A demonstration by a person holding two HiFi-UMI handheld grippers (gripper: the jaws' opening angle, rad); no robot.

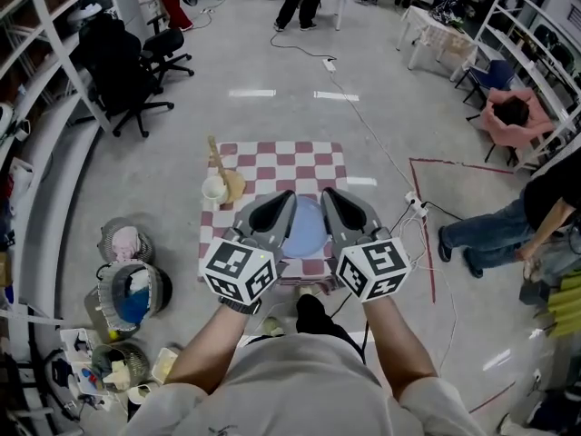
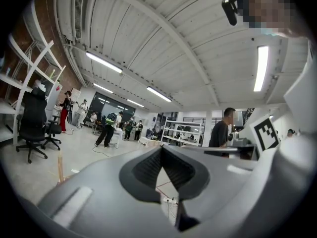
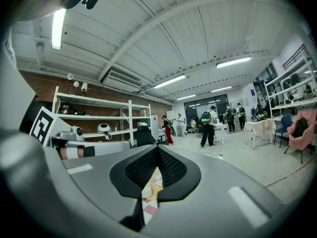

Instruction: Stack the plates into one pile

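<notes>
Seen from the head view, my left gripper [image 1: 277,205] and right gripper [image 1: 338,205] hang side by side at lower centre, both with jaws pressed together on nothing. Only this view shows the blue plate [image 1: 305,230], lying on the checked cloth [image 1: 290,162] between and beneath them, with a cup [image 1: 214,190] and a tan dish [image 1: 236,186] at the cloth's left edge. The right gripper view catches a sliver of cloth under its jaws; the left gripper view shows a standing person [image 2: 220,130] at right. Black-and-white square markers are on the cubes.
</notes>
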